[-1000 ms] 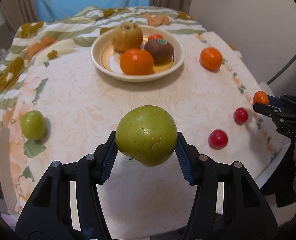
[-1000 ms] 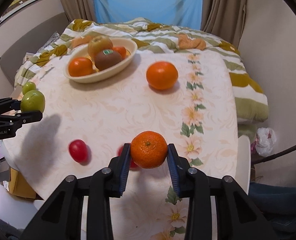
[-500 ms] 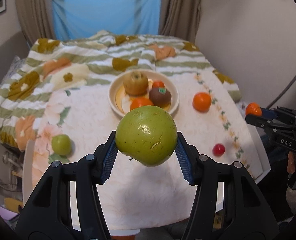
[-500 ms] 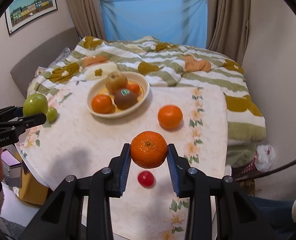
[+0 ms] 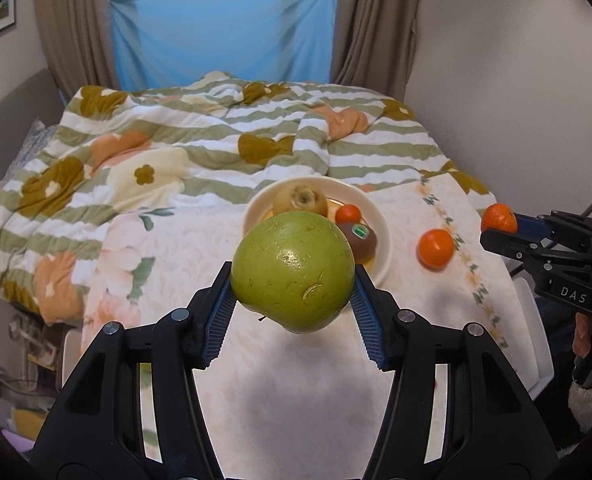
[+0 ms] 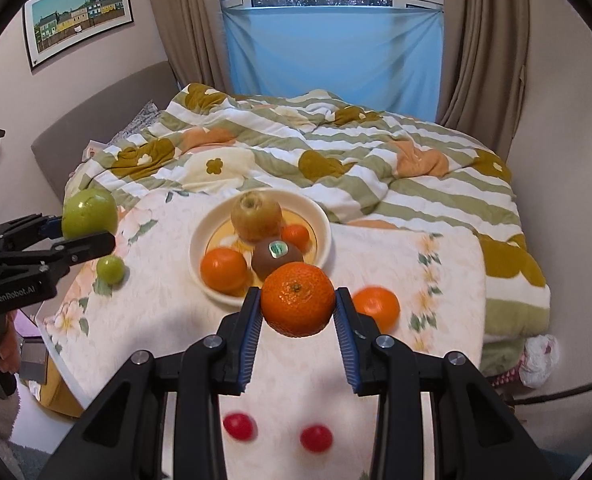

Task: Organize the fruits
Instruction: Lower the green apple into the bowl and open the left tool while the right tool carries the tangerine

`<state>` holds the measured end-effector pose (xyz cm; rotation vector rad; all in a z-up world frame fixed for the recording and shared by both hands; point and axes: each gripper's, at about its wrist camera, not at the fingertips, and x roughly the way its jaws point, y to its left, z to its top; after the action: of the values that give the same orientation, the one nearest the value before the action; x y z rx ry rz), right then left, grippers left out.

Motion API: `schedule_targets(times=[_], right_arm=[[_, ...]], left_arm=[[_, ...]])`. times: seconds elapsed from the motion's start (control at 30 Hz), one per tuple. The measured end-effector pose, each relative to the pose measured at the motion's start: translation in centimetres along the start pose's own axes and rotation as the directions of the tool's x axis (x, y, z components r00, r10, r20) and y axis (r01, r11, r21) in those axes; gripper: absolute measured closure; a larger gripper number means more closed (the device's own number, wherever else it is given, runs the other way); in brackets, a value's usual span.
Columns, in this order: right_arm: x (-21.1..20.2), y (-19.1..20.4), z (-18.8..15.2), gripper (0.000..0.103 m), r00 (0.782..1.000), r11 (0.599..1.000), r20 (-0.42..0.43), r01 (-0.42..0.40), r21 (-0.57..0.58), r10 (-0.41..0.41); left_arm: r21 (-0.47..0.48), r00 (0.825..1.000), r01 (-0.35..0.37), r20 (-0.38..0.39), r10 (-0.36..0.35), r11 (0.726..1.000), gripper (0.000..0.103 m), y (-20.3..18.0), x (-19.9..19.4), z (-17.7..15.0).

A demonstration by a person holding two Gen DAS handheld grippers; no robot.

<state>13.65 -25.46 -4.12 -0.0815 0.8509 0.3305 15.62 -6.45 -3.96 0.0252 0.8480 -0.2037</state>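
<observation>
Both grippers have risen off the table since the earlier frames. Left wrist view: the left gripper [image 5: 293, 292] clamps the green apple [image 5: 292, 272] between its pads, above the bowl [image 5: 380, 220]. Right wrist view: the right gripper [image 6: 298, 316] pinches the mandarin [image 6: 297, 299] just before that bowl.

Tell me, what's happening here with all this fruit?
A person is sorting fruit with a hand-held gripper in each hand. The left gripper holds a green apple, the right gripper a mandarin, both up off the table. The bowl already has several fruits. Another mandarin, a small green fruit and two red ones lie loose on the table.
</observation>
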Motion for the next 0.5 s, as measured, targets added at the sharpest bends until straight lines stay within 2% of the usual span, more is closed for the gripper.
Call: schedule_targets(times=[0.3, 0.5], right_arm=[[5.2, -0.4, 4.0, 0.070, 1.000, 0.999, -0.022, -0.007, 0.037, 0.008], [8.3, -0.9, 5.8, 0.070, 0.999, 0.998, -0.046, -0.001, 0.059, 0.004]], left_arm=[[0.019, 0.998, 0.030, -0.053, -0.029, 0.999, 0.040, 2.1, 6.5, 3.5], [0.042, 0.993, 0.051, -0.108, -0.046, 0.998, 0.040, 2.7, 10.6, 4.6]])
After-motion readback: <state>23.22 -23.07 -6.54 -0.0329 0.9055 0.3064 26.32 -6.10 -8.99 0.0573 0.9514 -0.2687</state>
